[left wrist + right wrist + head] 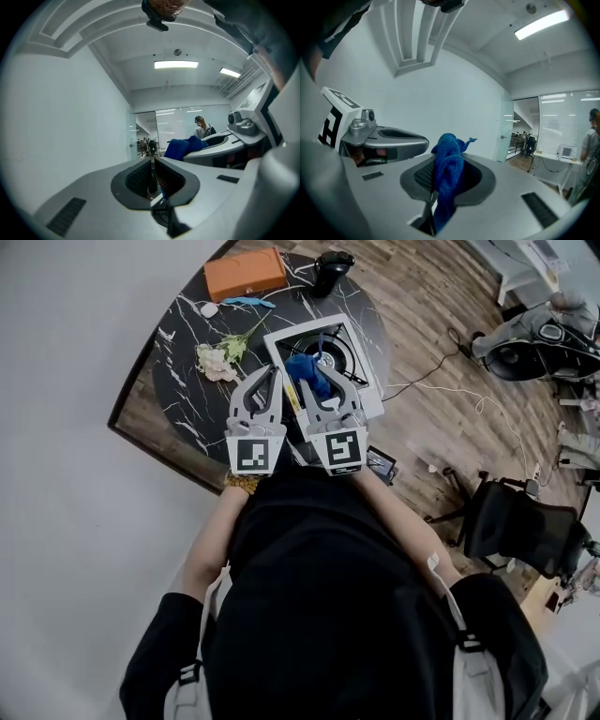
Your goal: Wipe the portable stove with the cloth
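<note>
The portable stove, white with a black burner, sits on the round black marble table below both grippers. In the head view the two grippers are held side by side, high above the table and close to my body. My right gripper is shut on a blue cloth. In the right gripper view the cloth bunches up between the jaws and hangs down. My left gripper is shut with nothing between its pads. The left gripper view shows the cloth to its right.
An orange box, a black object and a small blue item sit at the table's far side. White flowers lie left of the stove. A black chair and cables are on the wood floor to the right.
</note>
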Demonstrator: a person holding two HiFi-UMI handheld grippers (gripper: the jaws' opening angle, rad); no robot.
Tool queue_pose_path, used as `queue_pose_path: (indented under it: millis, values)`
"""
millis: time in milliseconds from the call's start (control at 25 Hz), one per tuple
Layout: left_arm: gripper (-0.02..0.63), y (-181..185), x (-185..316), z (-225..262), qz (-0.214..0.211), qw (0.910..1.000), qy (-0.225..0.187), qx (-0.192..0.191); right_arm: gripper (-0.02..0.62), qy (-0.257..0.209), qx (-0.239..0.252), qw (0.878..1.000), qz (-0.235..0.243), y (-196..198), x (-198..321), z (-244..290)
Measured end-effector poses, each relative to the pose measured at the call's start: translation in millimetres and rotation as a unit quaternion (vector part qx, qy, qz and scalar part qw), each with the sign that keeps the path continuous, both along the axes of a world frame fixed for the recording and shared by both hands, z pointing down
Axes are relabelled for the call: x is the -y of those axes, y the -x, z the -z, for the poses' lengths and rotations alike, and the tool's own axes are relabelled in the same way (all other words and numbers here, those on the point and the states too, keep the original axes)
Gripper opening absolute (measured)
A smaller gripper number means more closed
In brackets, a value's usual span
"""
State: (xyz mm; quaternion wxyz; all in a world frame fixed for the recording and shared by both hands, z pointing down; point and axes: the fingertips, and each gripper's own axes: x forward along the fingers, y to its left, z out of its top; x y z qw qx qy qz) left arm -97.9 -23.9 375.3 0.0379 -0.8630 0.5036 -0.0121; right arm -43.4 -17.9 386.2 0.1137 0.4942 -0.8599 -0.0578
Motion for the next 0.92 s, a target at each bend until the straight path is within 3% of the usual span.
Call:
queue_pose_path:
  millis: [920]
  values:
    - [0.025, 7.3, 8.2, -24.1, 0.009, 0.9992, 0.039, 0.01, 0.061, 0.027, -0.015, 0.999, 0.012, 3.6, 2.5, -18.0]
